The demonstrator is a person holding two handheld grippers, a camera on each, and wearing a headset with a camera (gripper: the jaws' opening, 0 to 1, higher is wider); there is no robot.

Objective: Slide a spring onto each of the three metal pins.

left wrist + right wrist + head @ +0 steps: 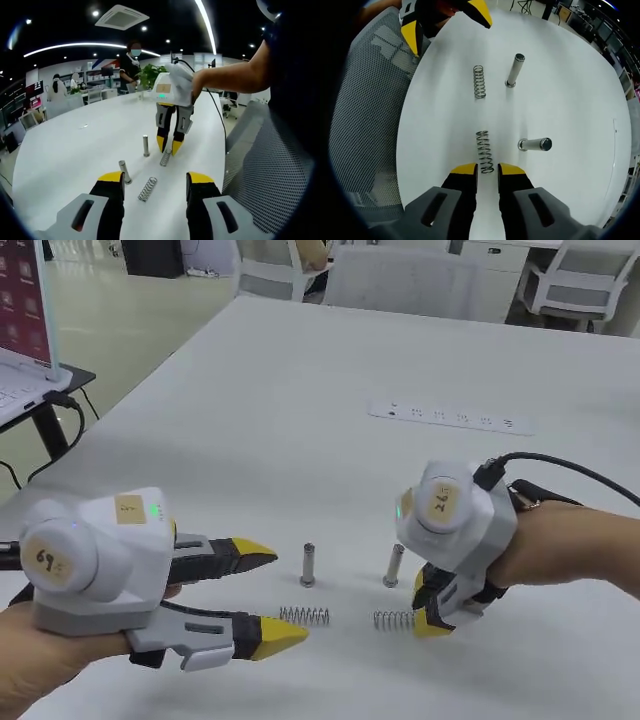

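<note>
left pin (308, 565) and right pin (394, 565) stand well apart; open table (300, 420) beyond.

On the desk (300, 420) the left pin (308, 565) and right pin (394, 565) stand upright (apart). The left gripper (283, 595), jaws wide, lies just beside the left spring (305, 616); the right gripper (430, 623) points down at the right spring (392, 620), at its end.

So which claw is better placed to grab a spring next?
Right, probably: the right claw has close-set tips either side of the near spring. The left claw is wide open, the other spring just past it.
</note>
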